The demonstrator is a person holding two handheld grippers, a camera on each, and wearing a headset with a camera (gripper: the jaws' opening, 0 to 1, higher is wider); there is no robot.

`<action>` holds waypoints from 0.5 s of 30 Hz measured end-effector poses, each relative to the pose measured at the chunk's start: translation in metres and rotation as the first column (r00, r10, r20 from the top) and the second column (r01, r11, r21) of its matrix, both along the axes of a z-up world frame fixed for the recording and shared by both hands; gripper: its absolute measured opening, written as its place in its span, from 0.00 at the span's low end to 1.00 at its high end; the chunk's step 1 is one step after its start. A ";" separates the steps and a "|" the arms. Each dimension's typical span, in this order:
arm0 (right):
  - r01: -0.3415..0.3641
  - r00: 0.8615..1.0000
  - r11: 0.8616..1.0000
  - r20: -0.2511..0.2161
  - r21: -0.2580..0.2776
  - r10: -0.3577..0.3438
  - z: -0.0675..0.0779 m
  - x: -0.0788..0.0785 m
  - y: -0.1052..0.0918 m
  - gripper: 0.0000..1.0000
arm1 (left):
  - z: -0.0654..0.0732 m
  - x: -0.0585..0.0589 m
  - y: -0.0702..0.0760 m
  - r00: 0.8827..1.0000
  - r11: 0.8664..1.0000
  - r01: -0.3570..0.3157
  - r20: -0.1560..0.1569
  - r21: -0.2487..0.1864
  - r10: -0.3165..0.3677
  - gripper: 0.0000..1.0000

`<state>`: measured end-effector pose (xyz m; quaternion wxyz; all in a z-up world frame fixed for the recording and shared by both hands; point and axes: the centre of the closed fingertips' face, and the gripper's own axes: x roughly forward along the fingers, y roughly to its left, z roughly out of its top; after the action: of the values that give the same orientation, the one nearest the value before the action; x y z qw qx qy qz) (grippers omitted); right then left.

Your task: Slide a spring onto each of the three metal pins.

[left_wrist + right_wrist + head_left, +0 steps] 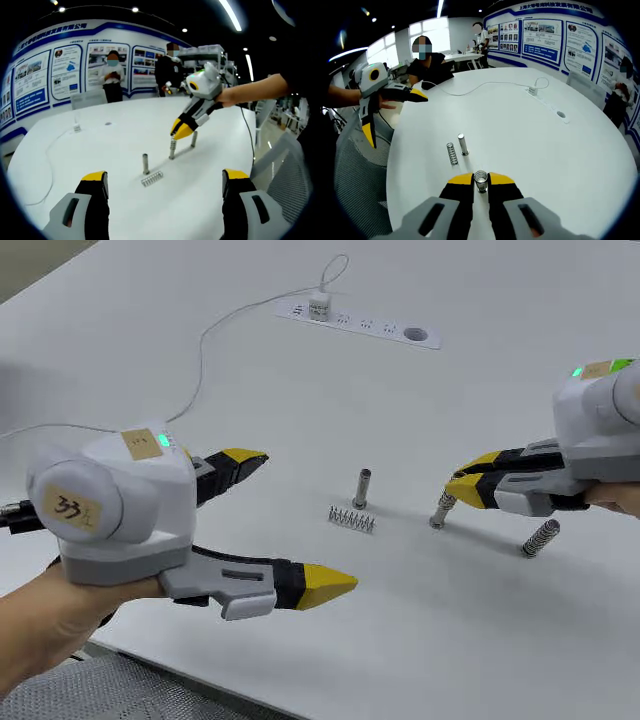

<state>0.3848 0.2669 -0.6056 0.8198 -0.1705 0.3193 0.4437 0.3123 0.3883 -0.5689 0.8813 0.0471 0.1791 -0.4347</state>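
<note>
The loose spring [351,519] lies flat on the desk [450,640] with its long axis level, just beside the foot of the bare pin [362,487], which stands upright. It sits straight ahead of the left tool [306,520], whose jaws gape wide and hold nothing; I judge that tool the nearer and the freer. The right tool [458,483] is pinched on the second spring [480,179], already on its pin, with a third pin [540,537], also sprung, leaning nearby
</note>
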 end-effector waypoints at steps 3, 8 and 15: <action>-0.002 1.000 1.000 0.003 -0.014 0.002 -0.004 0.001 0.000 0.11 | -0.002 -0.001 0.002 1.000 1.000 0.002 -0.004 0.014 -0.002 0.97; -0.006 1.000 0.999 -0.001 -0.041 0.006 -0.012 0.000 -0.001 0.11 | -0.006 0.000 0.008 1.000 0.999 -0.002 -0.010 0.040 0.003 0.97; -0.014 1.000 0.998 -0.002 -0.065 0.014 -0.019 -0.001 -0.001 0.11 | -0.005 0.003 0.012 1.000 0.999 -0.012 -0.015 0.039 0.013 0.97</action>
<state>0.3842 0.2655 -0.6244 0.8104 -0.1993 0.3329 0.4390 0.3150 0.4000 -0.5739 0.8816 0.0600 0.1944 -0.4260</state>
